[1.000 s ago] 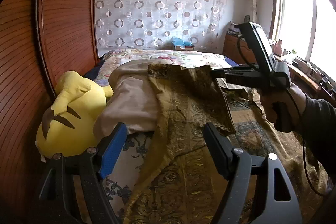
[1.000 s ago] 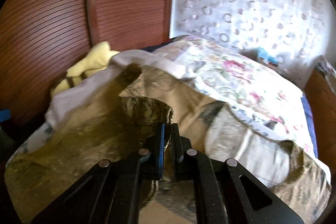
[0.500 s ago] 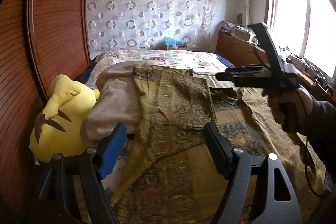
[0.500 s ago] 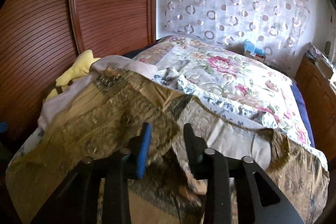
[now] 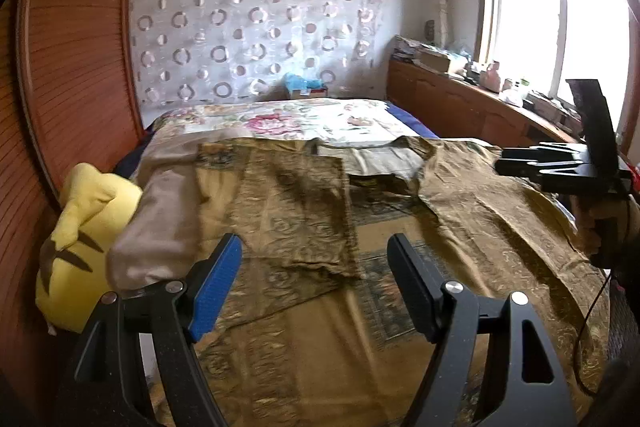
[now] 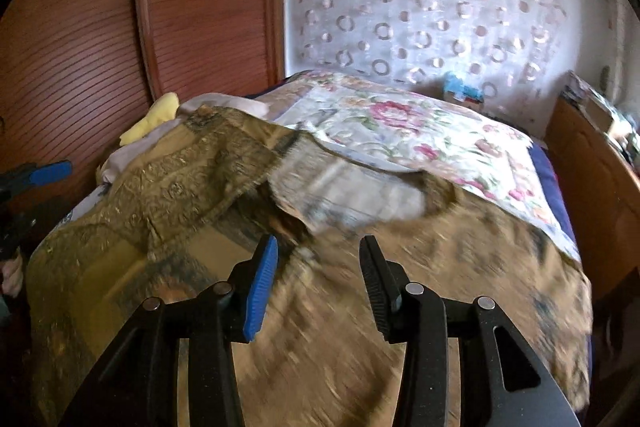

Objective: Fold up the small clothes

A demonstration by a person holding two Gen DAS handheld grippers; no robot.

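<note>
A gold-brown patterned garment (image 5: 360, 235) lies spread on the bed, its left sleeve folded inward as a flap (image 5: 296, 203); it also shows in the right wrist view (image 6: 192, 179). My left gripper (image 5: 314, 279) is open and empty, hovering above the garment's lower left part. My right gripper (image 6: 316, 283) is open and empty above the garment's middle; in the left wrist view it (image 5: 560, 163) is held at the right edge, off the cloth.
A yellow plush toy (image 5: 84, 239) and a beige pillow (image 5: 160, 223) lie at the garment's left by the wooden headboard (image 5: 72, 75). A floral bedspread (image 5: 304, 119) covers the far bed. A wooden cabinet (image 5: 460, 107) with clutter runs under the window at right.
My right gripper opened and let go of the sleeve, which now lies folded flat over the garment. The right gripper drew back to the right. The left gripper stayed open.
</note>
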